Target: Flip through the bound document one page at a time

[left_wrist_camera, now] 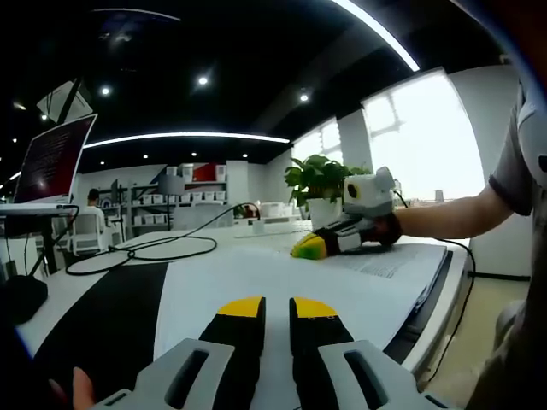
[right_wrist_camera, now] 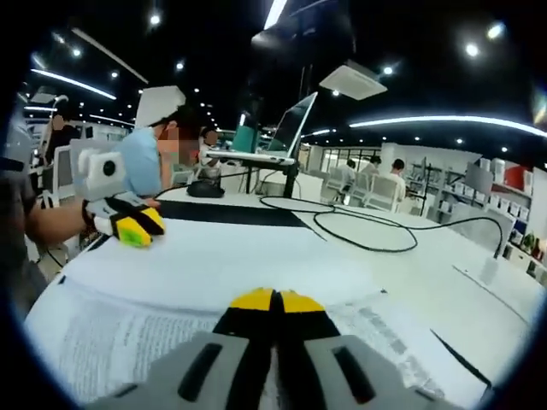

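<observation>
— On the counter (right_wrist_camera: 479, 256), where exactly does the bound document lie?

— Flat and open on the white counter, at its near edge. In my right gripper view the bound document (right_wrist_camera: 111, 342) spreads under and ahead of my jaws, printed text visible on the near page and a blank white leaf beyond it. In my left gripper view the same document (left_wrist_camera: 393, 260) lies to the right, its text page facing up and its dark cover edge along the counter's rim.

— State of your right gripper?

— My right gripper (right_wrist_camera: 275, 299) has its jaws closed together, yellow tips touching, low over the printed page. I cannot tell whether a sheet is caught between them. In the left gripper view it (left_wrist_camera: 309, 247) rests with its tip at the document's page.

— And the left gripper?

— My left gripper (left_wrist_camera: 275, 307) has its jaws narrowly parted, nothing between them, above a white sheet beside a black strip on the counter. In the right gripper view it (right_wrist_camera: 137, 229) sits at the far left of the pages.

— Surroundings?

— A black cable (right_wrist_camera: 359, 229) loops across the counter, a laptop (right_wrist_camera: 282, 132) stands on a raised stand, and a potted plant (left_wrist_camera: 318, 179) is near the window.
</observation>
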The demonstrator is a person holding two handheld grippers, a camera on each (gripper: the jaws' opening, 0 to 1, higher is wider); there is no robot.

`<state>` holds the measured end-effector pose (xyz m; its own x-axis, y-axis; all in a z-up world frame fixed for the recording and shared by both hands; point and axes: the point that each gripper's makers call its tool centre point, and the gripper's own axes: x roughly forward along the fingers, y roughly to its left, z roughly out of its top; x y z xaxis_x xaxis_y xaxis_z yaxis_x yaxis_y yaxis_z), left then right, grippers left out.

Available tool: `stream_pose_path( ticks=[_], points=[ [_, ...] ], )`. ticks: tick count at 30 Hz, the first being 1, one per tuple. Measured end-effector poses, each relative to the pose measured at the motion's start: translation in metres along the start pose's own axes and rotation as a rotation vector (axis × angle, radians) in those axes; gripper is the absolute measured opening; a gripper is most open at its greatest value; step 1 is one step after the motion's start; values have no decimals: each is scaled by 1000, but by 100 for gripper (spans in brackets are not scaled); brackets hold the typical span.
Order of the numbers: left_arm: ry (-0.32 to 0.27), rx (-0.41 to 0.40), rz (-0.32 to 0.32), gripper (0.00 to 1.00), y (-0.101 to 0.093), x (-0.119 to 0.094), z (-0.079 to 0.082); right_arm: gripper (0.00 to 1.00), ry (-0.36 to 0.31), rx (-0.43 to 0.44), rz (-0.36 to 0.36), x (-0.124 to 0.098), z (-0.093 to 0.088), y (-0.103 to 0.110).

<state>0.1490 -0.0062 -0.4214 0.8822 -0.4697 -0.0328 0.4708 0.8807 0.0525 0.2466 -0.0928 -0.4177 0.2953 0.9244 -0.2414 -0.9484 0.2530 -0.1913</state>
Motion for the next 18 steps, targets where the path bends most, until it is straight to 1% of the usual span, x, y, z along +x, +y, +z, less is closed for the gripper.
stream_pose_path(
  ticks=[4, 6, 10, 12, 14, 18],
  points=[
    [-1, 2, 3, 13, 1, 0, 1, 1, -9, -16, 23, -6, 3, 14],
    [-1, 4, 5, 13, 1, 0, 1, 1, -17, -18, 50, -9, 4, 26],
    [0, 2, 4, 13, 1, 0, 1, 1, -28, -40, 78, -13, 7, 45],
    [-1, 4, 4, 13, 1, 0, 2, 1, -33, -36, 87, -15, 8, 53],
    [-2, 5, 4, 13, 1, 0, 2, 1, -38, -29, 111, -18, 9, 63],
    [-4, 7, 4, 13, 1, 0, 2, 1, -48, -52, 144, -25, 10, 84]
  ],
)
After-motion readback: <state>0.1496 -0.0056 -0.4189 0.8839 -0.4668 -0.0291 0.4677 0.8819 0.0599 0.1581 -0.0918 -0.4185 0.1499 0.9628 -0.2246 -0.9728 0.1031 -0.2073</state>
